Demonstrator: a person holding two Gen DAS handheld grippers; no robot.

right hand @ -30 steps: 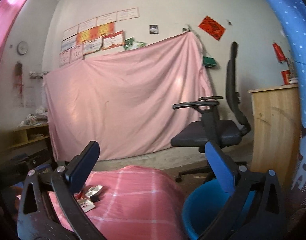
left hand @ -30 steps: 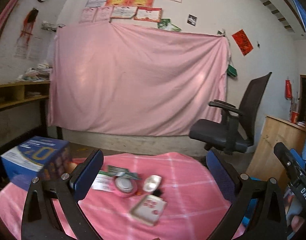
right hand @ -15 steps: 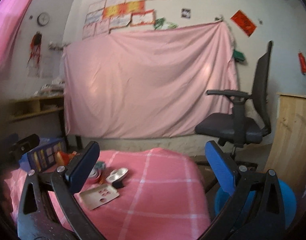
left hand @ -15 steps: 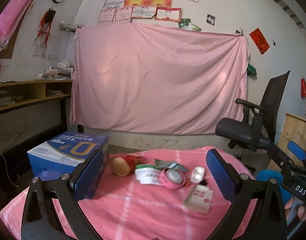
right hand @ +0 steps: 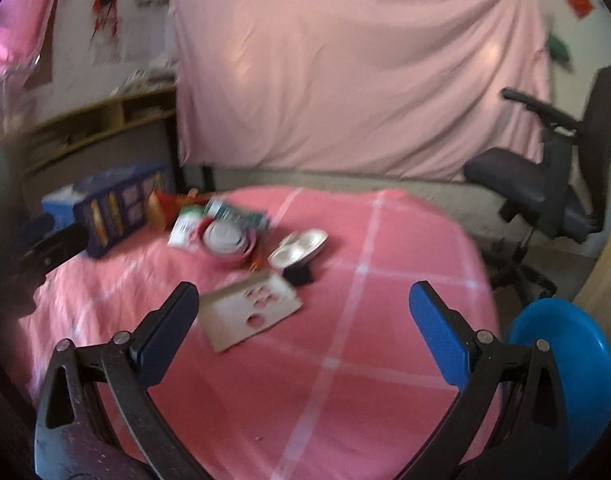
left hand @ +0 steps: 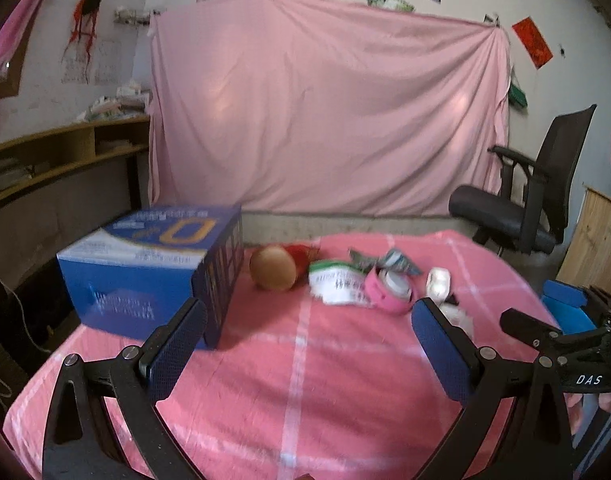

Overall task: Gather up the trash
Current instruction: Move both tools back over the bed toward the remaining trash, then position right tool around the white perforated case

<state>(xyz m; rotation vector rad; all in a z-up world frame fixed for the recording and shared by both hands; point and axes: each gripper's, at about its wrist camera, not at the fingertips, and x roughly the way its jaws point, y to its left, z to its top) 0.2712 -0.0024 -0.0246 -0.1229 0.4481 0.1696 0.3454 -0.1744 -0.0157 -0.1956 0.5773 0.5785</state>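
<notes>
On the table [right hand: 405, 280] we count: one blue box [left hand: 153, 268] at the left edge; one brown round thing [left hand: 274, 268]; one red wrapper [left hand: 299, 254]; one white-and-green packet [left hand: 337, 286]; one pink tape roll [right hand: 227, 240]; one silvery foil tray [right hand: 301, 248]; one flat perforated card [right hand: 249, 310]. Off the right edge, one blue bin [right hand: 569, 364].

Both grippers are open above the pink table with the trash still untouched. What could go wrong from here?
1. The flat card lies flush on the soft tablecloth, so the right gripper may bunch cloth instead of lifting it.
2. The pink tub, white wrapper and foil tray crowd together; a grasp may knock neighbours.
3. The blue bin sits off the table's edge, so drops may miss.
</notes>
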